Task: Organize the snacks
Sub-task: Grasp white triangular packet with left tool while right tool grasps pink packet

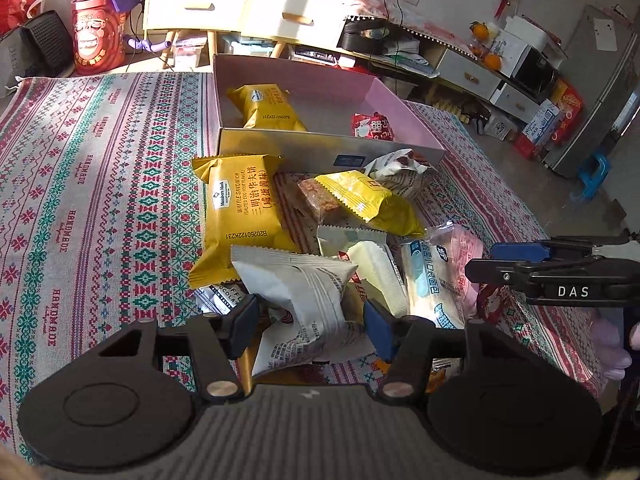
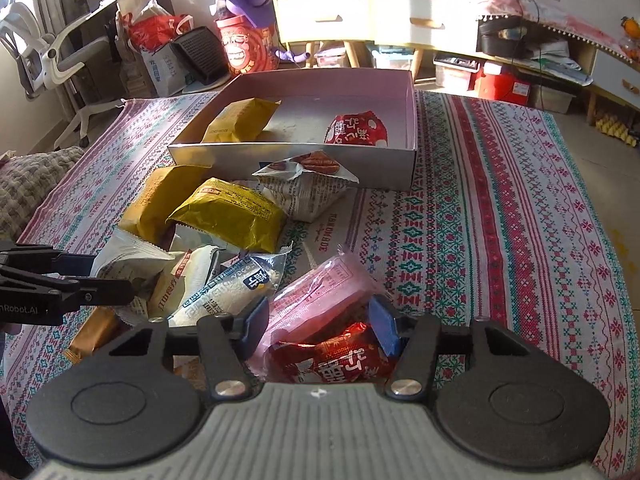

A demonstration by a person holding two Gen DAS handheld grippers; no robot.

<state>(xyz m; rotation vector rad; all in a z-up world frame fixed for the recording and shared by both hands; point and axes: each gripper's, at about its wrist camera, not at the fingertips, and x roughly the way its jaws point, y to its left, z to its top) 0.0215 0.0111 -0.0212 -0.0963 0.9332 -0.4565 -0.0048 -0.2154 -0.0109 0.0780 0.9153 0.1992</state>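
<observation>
**Foil, film and woven cloth**

The tablecloth [image 2: 500, 208] is coarse woven fabric, matt. The yellow waffle packet [image 1: 240, 208] has smooth, softly shiny film; the red packet [image 2: 340, 360] is glossy crinkled foil. The box [image 2: 304, 164] looks like smooth matt cardboard. The claws' pads [image 1: 245, 322] look like matt blue rubber.

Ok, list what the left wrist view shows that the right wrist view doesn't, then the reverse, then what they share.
Only the left wrist view: the left tool straddling a white snack packet, and a grey fridge at far right.

Only the right wrist view: the right tool around a pink packet with a red packet just below, and a white office chair at far left.

Both: the open box holding a yellow packet and a red one, the snack pile, and the patterned tablecloth.
</observation>
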